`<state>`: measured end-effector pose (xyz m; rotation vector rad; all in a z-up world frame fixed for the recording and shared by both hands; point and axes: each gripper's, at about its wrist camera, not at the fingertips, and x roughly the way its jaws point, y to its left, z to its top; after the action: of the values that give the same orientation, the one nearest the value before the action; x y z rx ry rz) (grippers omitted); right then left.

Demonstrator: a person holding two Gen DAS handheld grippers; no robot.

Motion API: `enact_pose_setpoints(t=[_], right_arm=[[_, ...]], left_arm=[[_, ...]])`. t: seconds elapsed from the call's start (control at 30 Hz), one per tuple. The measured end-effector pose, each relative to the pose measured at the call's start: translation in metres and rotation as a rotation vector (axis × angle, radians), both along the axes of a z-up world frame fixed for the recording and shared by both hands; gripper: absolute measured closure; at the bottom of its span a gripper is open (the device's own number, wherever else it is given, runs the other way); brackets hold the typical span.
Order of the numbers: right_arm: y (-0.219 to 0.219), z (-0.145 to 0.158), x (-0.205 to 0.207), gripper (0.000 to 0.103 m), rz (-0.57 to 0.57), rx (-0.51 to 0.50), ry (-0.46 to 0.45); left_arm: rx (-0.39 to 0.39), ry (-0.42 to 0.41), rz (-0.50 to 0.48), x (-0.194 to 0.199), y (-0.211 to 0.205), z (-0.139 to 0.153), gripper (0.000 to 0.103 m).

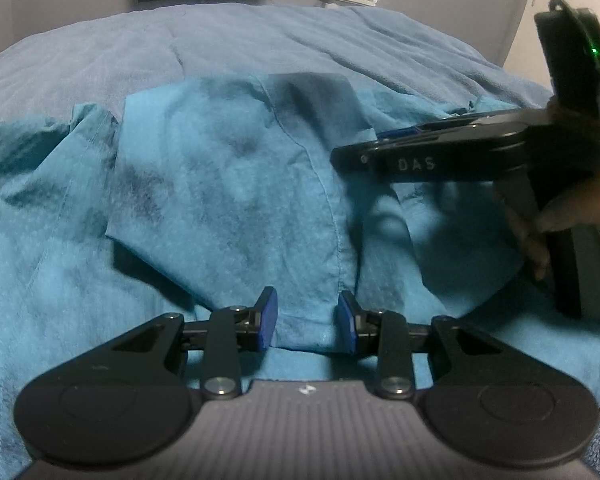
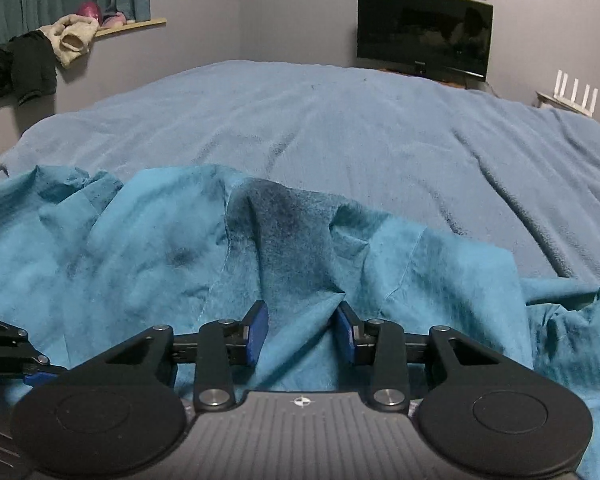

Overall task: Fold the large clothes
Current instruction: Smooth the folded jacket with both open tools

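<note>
A large teal garment (image 1: pixel 220 184) lies crumpled across the near part of a blue bedspread (image 1: pixel 260 40). My left gripper (image 1: pixel 308 320) sits low over it, and a raised panel of the cloth narrows down into the gap between its blue pads, which hold it. My right gripper (image 2: pixel 302 330) pinches a dark ridge of the same garment (image 2: pixel 140 248), with creases running out from its pads. In the left wrist view the right gripper (image 1: pixel 364 152) comes in from the right, side-on, with a person's hand (image 1: pixel 540 236) on its handle.
The bedspread (image 2: pixel 340 128) stretches far beyond the garment. A dark monitor (image 2: pixel 424 32) and a white router (image 2: pixel 572 96) stand past the far edge. Clothes (image 2: pixel 40 52) hang over a shelf at the back left, by a curtain.
</note>
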<state>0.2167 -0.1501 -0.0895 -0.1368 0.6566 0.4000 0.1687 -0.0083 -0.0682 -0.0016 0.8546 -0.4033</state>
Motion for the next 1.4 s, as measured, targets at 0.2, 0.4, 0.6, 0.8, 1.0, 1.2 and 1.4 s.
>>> enact_pose_setpoints(t=[0.2,0.4,0.6,0.8,1.0,1.2,1.4], right_arm=[[-0.032,0.028,-0.041,0.061,-0.014,0.153,-0.023],[-0.086,0.046,-0.086,0.058,-0.154,0.299,0.028],[-0.13,0.063,-0.149,0.048,-0.235,0.36,0.044],[-0.196,0.086,-0.217,0.03,-0.399,0.445,0.054],[-0.249,0.072,-0.264,0.027,-0.546,0.529,0.143],[-0.259,0.058,-0.274,0.022,-0.553,0.561,0.152],[-0.254,0.052,-0.263,0.019,-0.553,0.577,0.159]], left_arm=[[-0.002,-0.1,-0.001,-0.013,-0.002,0.018,0.065],[-0.076,-0.157,-0.055,-0.027,-0.02,0.036,0.059],[0.084,-0.066,-0.071,-0.021,-0.047,0.002,0.052],[0.126,-0.109,-0.06,-0.032,-0.054,0.003,0.048],[0.023,-0.093,-0.099,-0.059,-0.054,0.026,0.048],[0.156,-0.058,-0.198,-0.082,-0.081,0.019,0.048],[0.164,-0.045,-0.19,-0.083,-0.081,0.004,0.047]])
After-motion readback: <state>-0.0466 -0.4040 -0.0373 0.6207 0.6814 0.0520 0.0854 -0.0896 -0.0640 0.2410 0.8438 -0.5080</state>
